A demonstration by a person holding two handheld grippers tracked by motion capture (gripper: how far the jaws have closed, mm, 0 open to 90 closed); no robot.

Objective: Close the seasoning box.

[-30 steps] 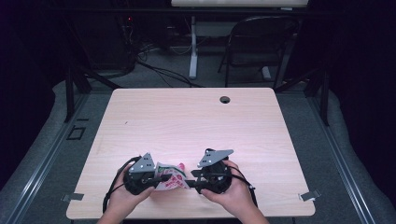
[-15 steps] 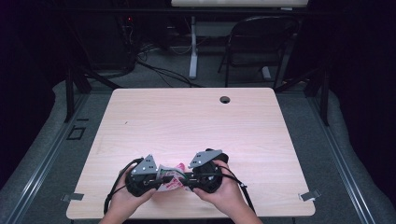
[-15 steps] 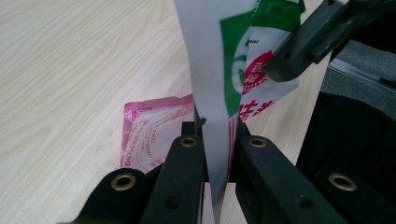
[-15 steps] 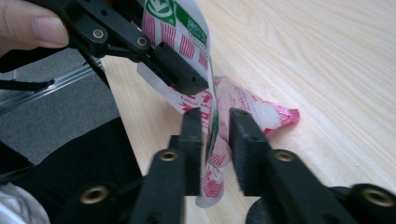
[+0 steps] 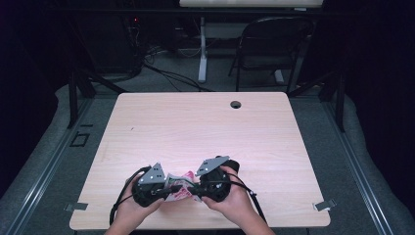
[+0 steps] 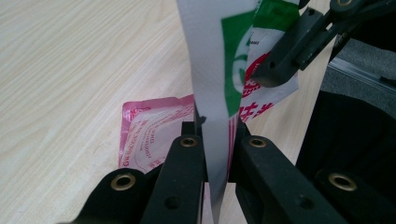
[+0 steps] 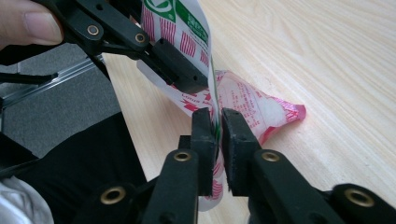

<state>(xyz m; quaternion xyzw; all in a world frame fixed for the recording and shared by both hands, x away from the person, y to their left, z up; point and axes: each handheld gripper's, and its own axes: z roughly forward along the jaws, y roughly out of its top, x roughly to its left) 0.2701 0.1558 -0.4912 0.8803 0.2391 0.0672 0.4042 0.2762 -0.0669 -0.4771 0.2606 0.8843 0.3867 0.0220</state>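
Observation:
A white sachet with green and red print point(image 6: 212, 70) hangs edge-on above the table, pinched from both ends. My left gripper point(image 6: 212, 135) is shut on its lower edge, and the right gripper's black jaw presses on its far side. In the right gripper view my right gripper point(image 7: 215, 123) is shut on the sachet point(image 7: 187, 28), while the left gripper's jaws clamp it from the upper left. A pink sachet point(image 7: 261, 109) lies flat on the wood just beyond, also visible as the pink sachet point(image 6: 149, 133). From above, the left gripper point(image 5: 169, 189) and right gripper point(image 5: 195, 186) face each other.
The light wooden table point(image 5: 205, 132) stretches bare behind the hands, with a cable hole point(image 5: 236, 104) near its far edge. The grippers work close to the front edge point(image 5: 195, 226). A dark chair point(image 5: 266, 44) and desk legs stand beyond the table.
The right gripper has shifted a little left toward the left gripper, narrowing the gap. The sachet stays pinched between both.

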